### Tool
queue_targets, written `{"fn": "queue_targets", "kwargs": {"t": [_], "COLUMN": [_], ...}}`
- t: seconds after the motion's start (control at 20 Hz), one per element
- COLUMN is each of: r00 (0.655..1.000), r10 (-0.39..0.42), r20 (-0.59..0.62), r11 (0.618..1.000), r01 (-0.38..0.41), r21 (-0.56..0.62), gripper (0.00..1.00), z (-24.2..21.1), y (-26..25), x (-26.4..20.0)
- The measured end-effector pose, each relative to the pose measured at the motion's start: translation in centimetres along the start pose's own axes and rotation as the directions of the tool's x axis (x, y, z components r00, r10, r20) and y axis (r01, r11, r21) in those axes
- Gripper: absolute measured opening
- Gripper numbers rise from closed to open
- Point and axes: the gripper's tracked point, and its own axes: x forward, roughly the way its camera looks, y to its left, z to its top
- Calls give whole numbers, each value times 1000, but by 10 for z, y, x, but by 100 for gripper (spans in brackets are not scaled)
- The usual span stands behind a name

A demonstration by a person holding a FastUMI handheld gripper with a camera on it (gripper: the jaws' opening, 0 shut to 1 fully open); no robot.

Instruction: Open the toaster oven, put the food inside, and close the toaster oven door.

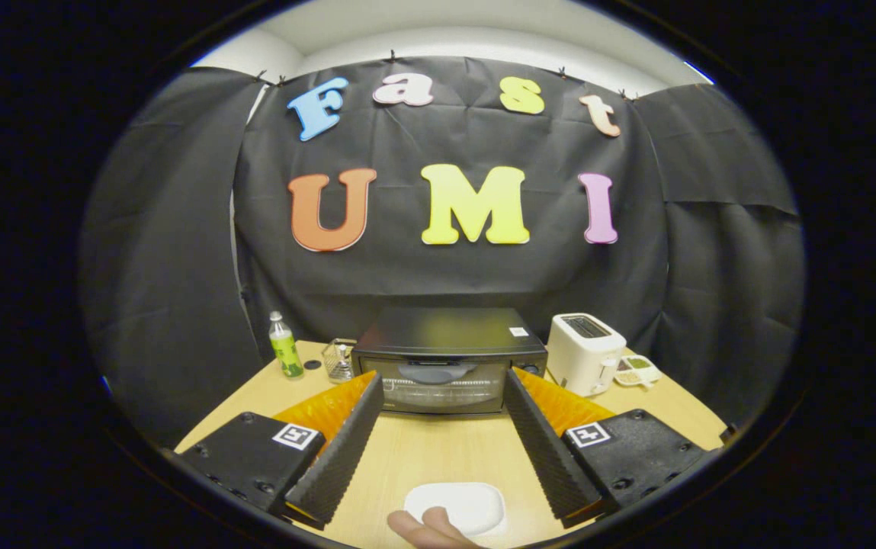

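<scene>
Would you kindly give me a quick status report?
Gripper open, empty. Toaster oven ahead, door closed. White dish between fingers. Path clear.

The place was a staged recording booth set up as a small kitchen, not a real home. Black cloth [178, 252] hung clipped as walls beyond the tool [444, 393], with a plain white room above it. On the wooden worktop [438, 450] ahead of the open fingers stood a toaster oven [449, 358], a white toaster [584, 352] and a green bottle [285, 347].
</scene>
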Motion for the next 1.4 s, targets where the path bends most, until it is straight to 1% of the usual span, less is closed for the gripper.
{"fn": "queue_targets", "kwargs": {"t": [0.15, 0.35, 0.45, 0.55, 0.6, 0.7, 0.8, 0.9, 1.15, 1.4], "r00": [997, 993, 991, 988, 987, 991, 994, 992, 981, 975], "r10": [-39, -67, -74, -93, -89, -65, -39, -12, 6, 30], "r20": [62, 101, 110, 124, 136, 120, 106, 125, 193, 221], "r11": [999, 997, 996, 996, 996, 997, 998, 998, 999, 998], "r01": [38, 62, 69, 91, 89, 71, 44, 20, 3, -17], "r21": [15, 49, 51, 23, 5, -40, -51, -65, -48, -60], "gripper": [100, 100, 100, 100, 100, 100, 100, 100, 100, 100], "z": [43, 63, 55, 43, 36, 14, 1, -1, -1, 5], "y": [-2, -13, -20, -31, -30, -25, -17, -12, -11, -6], "x": [-40, -81, -98, -117, -123, -133, -142, -152, -176, -190]}}
